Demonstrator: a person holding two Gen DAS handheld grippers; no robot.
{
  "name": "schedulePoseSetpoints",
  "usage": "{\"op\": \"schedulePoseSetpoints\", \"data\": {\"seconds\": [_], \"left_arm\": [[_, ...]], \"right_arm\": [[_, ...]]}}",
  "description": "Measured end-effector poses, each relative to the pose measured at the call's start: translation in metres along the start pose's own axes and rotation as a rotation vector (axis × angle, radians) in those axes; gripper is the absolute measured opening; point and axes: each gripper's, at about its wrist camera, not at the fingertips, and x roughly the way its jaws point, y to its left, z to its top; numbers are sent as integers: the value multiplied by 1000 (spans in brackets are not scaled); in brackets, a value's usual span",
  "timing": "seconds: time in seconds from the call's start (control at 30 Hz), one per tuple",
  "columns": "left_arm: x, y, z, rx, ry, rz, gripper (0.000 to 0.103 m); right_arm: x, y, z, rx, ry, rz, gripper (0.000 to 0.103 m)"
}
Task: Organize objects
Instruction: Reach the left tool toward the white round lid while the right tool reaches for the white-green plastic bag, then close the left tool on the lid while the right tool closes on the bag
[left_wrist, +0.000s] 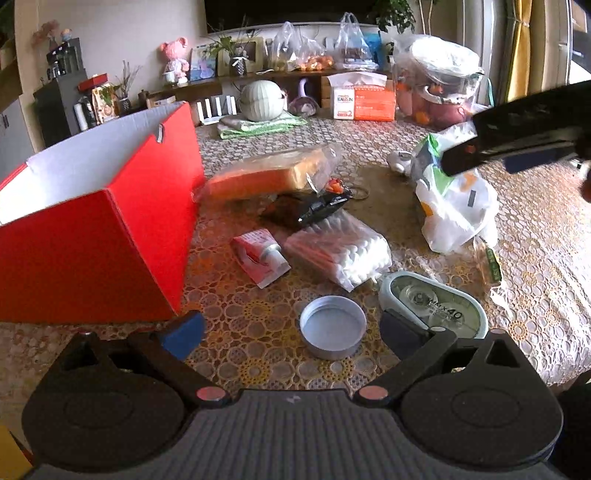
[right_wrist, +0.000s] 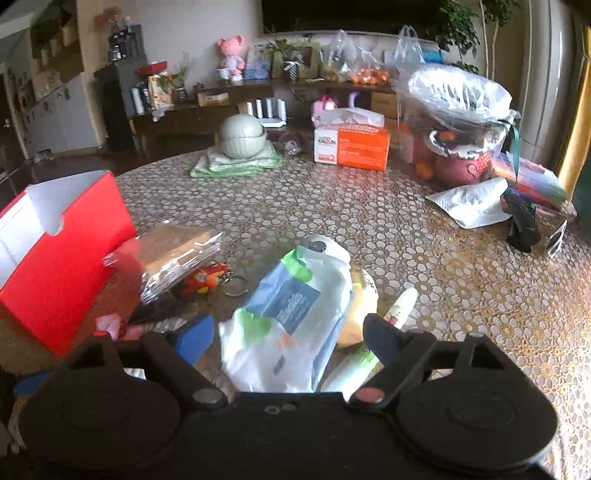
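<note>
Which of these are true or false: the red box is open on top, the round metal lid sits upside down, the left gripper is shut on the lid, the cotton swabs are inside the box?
1. The red cardboard box is open on top. True.
2. The round metal lid lies hollow side up. True.
3. The left gripper is shut on the lid. False: its jaws stand open around it.
4. The clear packet of cotton swabs is inside the box. False: it lies on the lace tablecloth.
</note>
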Motion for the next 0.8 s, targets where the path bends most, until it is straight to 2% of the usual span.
{"op": "schedulePoseSetpoints", "data": {"seconds": [0.23, 0.4, 0.43, 0.6, 0.63, 0.7, 0.8], "left_arm": [[5, 0, -3, 12, -2, -25, 90], [7, -6, -4, 39, -18, -42, 75], [7, -7, -4, 46, -23, -42, 74], [5, -11, -5, 71, -38, -60, 54], [4, -13, -5, 78, -41, -60, 53], [4, -14, -5, 88, -44, -59, 42], [4, -15, -4, 93, -46, -56, 38]], "right_arm": [[23, -11, 10, 157, 52, -43, 94], [34, -12, 7, 209, 98, -61, 92], [36, -13, 7, 221, 104, -59, 90], [36, -12, 5, 252, 124, -26, 76], [35, -11, 6, 256, 126, -20, 70], [32, -10, 6, 260, 124, -14, 61], [25, -6, 7, 247, 111, -14, 45]]}}
